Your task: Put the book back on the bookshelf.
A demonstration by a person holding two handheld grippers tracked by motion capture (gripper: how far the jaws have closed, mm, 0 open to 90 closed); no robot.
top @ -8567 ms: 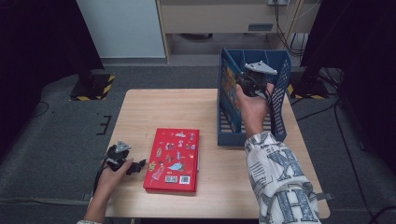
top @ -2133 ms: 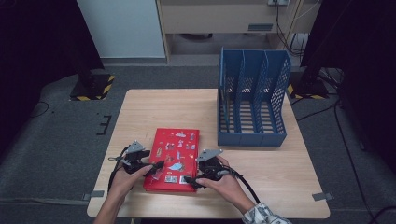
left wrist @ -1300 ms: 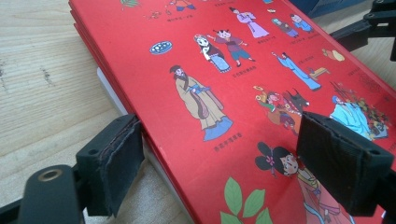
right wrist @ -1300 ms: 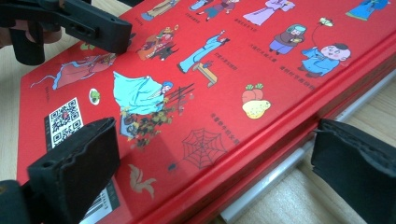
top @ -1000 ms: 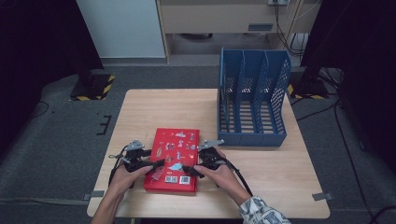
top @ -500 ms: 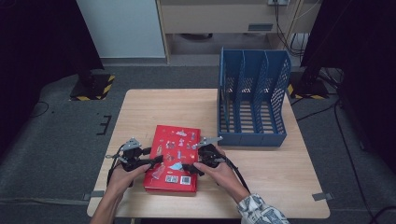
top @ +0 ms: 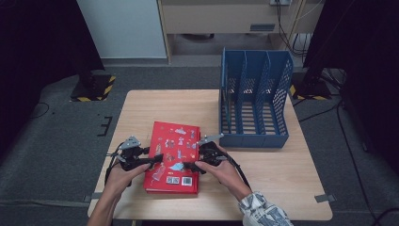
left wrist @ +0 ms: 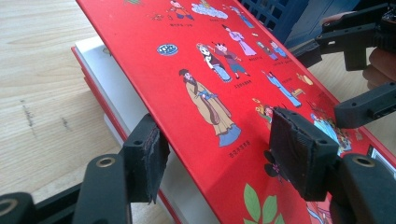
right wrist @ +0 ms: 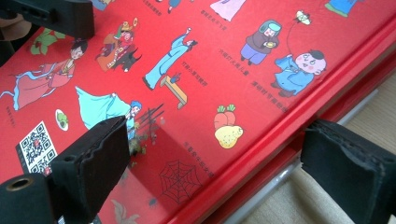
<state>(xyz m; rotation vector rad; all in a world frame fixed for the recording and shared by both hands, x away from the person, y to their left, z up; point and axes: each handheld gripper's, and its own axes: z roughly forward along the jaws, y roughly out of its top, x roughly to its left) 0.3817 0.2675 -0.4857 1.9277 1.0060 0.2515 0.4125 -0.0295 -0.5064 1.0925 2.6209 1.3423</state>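
Observation:
A red picture book [top: 173,155] lies on the wooden table [top: 282,179]. My left gripper [top: 153,162] is at its left edge. In the left gripper view the front cover [left wrist: 210,70] is lifted off the white pages [left wrist: 112,88]. It slants between the jaws of my left gripper [left wrist: 224,149], one pad under its edge and one just above it. These jaws have just been closing. My right gripper [top: 188,165] straddles the book's right edge [right wrist: 280,135]. The right gripper [right wrist: 219,158] has one pad over the cover and one beyond the spine. Its jaws have just been closing slightly and stand wide.
A blue three-slot file rack [top: 254,106] stands at the table's far right, behind the book. Bare wood lies to the book's left [top: 136,117] and along the front right. The table's near edge is just under the person's forearms.
Both grippers have moved in onto the book's near half from either side. The left hand has risen a little with the cover's edge.

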